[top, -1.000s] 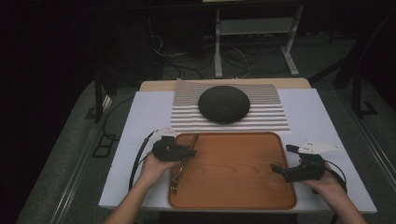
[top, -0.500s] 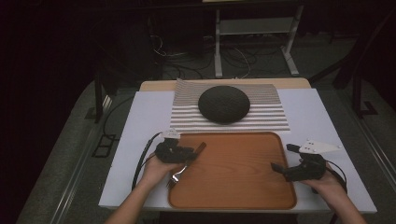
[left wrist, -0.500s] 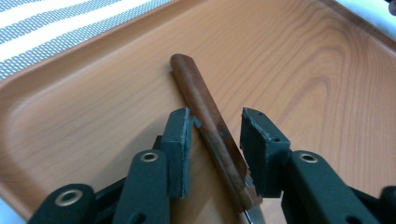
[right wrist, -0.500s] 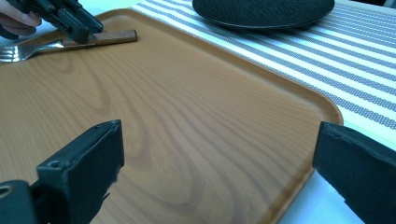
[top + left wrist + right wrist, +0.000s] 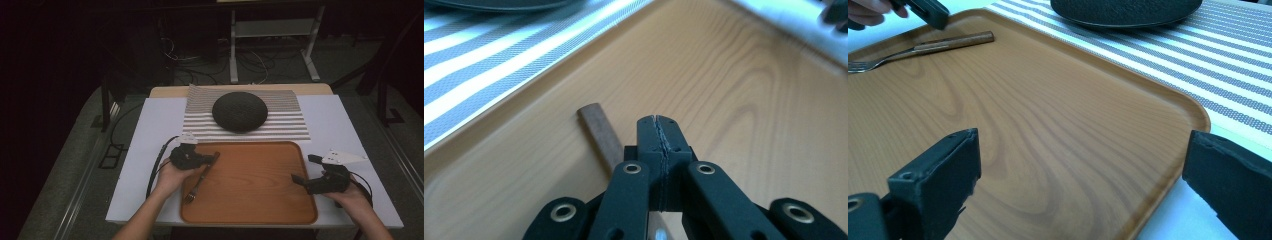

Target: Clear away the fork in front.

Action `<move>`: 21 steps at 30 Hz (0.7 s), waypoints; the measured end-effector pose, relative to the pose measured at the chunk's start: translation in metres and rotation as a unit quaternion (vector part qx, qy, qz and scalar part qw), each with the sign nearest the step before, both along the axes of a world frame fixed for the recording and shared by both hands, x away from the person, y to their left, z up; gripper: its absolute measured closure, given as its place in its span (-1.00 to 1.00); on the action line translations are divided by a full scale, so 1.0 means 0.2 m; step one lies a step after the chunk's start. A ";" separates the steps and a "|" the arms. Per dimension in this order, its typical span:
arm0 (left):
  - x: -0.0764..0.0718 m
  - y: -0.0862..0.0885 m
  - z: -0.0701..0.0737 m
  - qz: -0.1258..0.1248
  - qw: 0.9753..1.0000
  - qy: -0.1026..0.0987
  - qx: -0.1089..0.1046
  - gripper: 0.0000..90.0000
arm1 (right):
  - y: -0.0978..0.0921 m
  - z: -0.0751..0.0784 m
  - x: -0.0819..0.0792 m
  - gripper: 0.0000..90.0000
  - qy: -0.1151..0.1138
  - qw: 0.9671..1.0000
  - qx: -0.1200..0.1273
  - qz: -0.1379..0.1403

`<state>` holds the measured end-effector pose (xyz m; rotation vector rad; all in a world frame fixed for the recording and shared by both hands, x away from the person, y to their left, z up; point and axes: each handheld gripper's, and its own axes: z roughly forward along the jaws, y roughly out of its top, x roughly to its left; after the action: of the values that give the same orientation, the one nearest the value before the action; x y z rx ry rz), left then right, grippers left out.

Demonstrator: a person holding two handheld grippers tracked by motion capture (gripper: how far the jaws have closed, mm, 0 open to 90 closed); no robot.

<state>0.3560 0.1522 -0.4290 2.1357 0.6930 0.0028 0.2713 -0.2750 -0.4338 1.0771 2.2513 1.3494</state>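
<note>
The room behind is dark, with cables on the floor and a pale metal stand (image 5: 270,42) well beyond both tongs. The worktop (image 5: 150,130) is covered in white and carries everything. On it, between the two tongs, lies a wooden tray (image 5: 260,185) with rounded corners and a low rim. Beyond the tray, farther from both tongs, a grey-and-white striped mat (image 5: 290,117) lies flat, and a dark round plate (image 5: 240,111) sits upside-down-looking on its middle. The left tongs (image 5: 212,159) hang over the tray's near-left corner, pressed together with nothing between them; in the left gripper view the two black jaws meet along a thin seam. The right tongs (image 5: 304,169) rest at the tray's right edge, spread wide and empty, jaws aimed across the tray toward the left tongs. The fork (image 5: 200,178) lies flat on the tray just under and beside the left tongs, its long axis slanting: the brown wooden handle end points away toward the mat, just past the left tongs' tips, and the metal prongs point back toward the person's left hand (image 5: 172,175), well apart from the right tongs.
</note>
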 end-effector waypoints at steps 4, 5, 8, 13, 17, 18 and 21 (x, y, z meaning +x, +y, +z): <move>0.02 -0.09 -0.02 -0.005 1.000 0.001 0.023 0.99 | 0.00 0.00 0.00 -0.95 -0.001 1.000 0.001 0.002; 0.02 -0.10 -0.02 -0.005 1.000 -0.001 0.031 0.99 | 0.00 0.00 0.00 -0.95 -0.001 1.000 0.001 0.002; 0.01 -0.11 -0.03 -0.008 0.999 -0.006 0.047 0.99 | 0.00 0.00 0.00 -0.95 -0.001 1.000 0.001 0.004; 0.02 -0.08 -0.04 -0.008 0.998 -0.007 0.057 0.99 | 0.00 0.00 -0.01 -0.95 0.000 1.000 -0.004 0.002; 0.02 -0.06 -0.04 -0.005 0.998 -0.006 0.055 0.99 | 0.01 0.01 -0.01 -0.95 -0.003 1.000 -0.005 0.000; 0.02 -0.05 -0.04 -0.003 0.998 -0.005 0.055 0.99 | 0.01 0.01 -0.01 -0.94 -0.003 1.000 -0.006 0.000; 0.02 -0.02 -0.05 0.001 0.998 -0.002 0.060 0.99 | 0.01 0.01 0.00 -0.94 -0.003 1.000 -0.007 -0.001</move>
<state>0.3591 0.1474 -0.4389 2.2496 0.7081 0.0511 0.2705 -0.2736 -0.4327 1.0694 2.2524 1.3325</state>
